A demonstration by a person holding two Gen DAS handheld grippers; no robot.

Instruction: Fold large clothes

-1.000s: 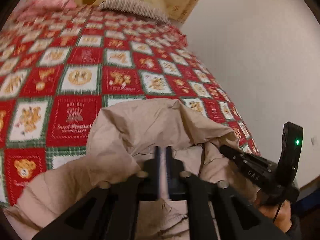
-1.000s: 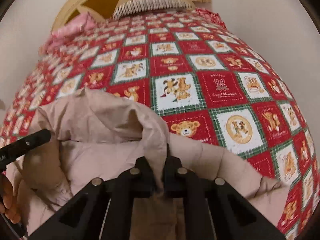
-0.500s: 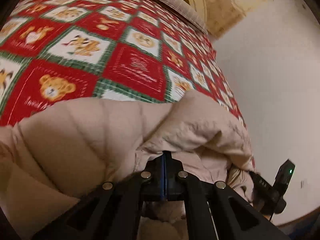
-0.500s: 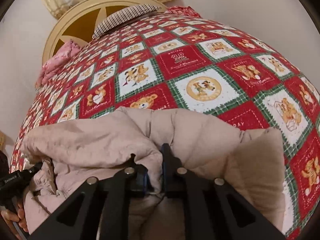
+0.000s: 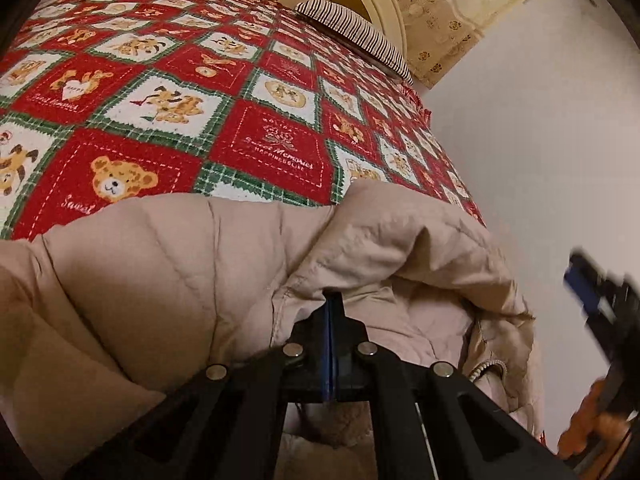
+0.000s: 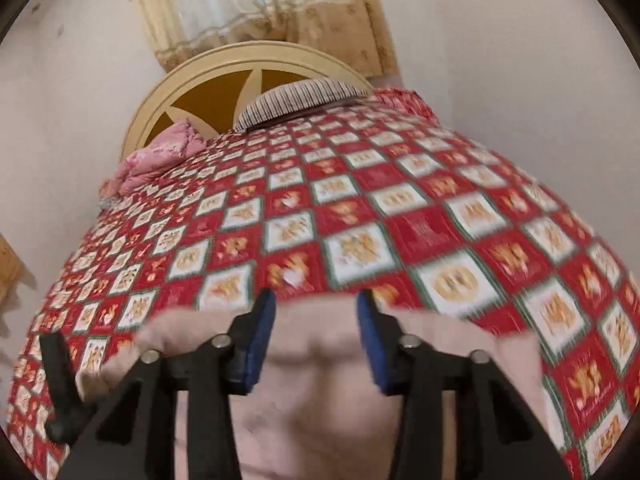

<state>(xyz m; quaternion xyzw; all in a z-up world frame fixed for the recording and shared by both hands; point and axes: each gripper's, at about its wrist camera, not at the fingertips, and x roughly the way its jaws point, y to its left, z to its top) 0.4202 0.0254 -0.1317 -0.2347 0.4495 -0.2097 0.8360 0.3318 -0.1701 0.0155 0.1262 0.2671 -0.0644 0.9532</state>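
Jacket point(image 5: 168, 264) pinched in left tongs point(image 5: 330, 308), below opening right tongs point(image 6: 316, 312).

The jacket point(image 5: 168, 264) lies on the near end of the bed quilt point(image 5: 264, 152); the pillow point(image 6: 300, 100) lies at the far end, against the headboard point(image 6: 208, 88).

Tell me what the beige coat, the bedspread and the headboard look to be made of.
Coat: matte woven shell, probably padded synthetic or down; stitched quilting lines and puffy folds show it.
Bedspread: soft napped cloth, perhaps flannel or fleece; printed bear squares with slightly fuzzy edges.
Headboard: cream painted frame, likely wood, around darker brown panels; smooth with a slight sheen. The exact material is unclear.
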